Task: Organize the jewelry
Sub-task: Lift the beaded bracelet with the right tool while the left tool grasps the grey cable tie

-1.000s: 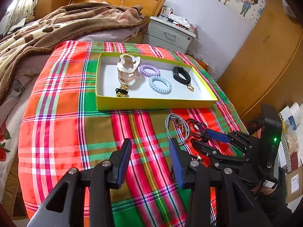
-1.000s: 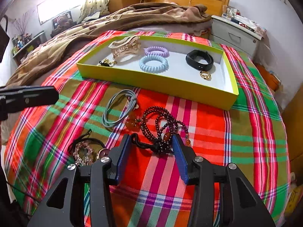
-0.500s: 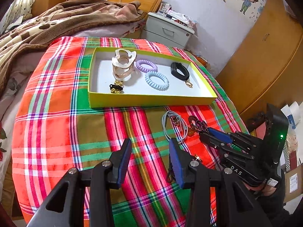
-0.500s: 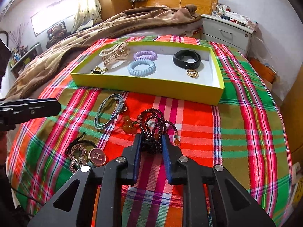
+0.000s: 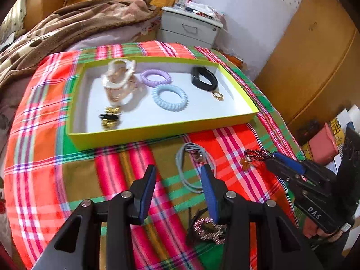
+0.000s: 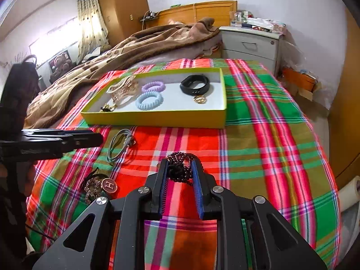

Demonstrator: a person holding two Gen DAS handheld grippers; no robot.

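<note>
My right gripper (image 6: 180,168) is shut on a dark red bead bracelet (image 6: 181,167) and holds it lifted above the plaid cloth; it also shows in the left wrist view (image 5: 256,154). My left gripper (image 5: 178,177) is open and empty above the cloth. A yellow tray (image 5: 157,132) holds hair claws (image 5: 118,79), a purple coil tie (image 5: 155,77), a blue coil tie (image 5: 168,95), a black band (image 5: 203,77), a gold ring (image 5: 217,95) and a gold clip (image 5: 109,118). A grey hair tie (image 5: 191,166) and a sparkly hair tie (image 5: 207,227) lie on the cloth.
A round pendant marked H (image 6: 109,185) lies beside the sparkly tie. A brown blanket (image 6: 126,49) is heaped behind the tray. A grey nightstand (image 6: 249,42) stands at the back right. Wooden wardrobe doors (image 5: 310,51) are on the right.
My right gripper closed on the bead bracelet and has lifted it off the cloth. My left gripper stayed open and moved slightly forward toward the tray.
</note>
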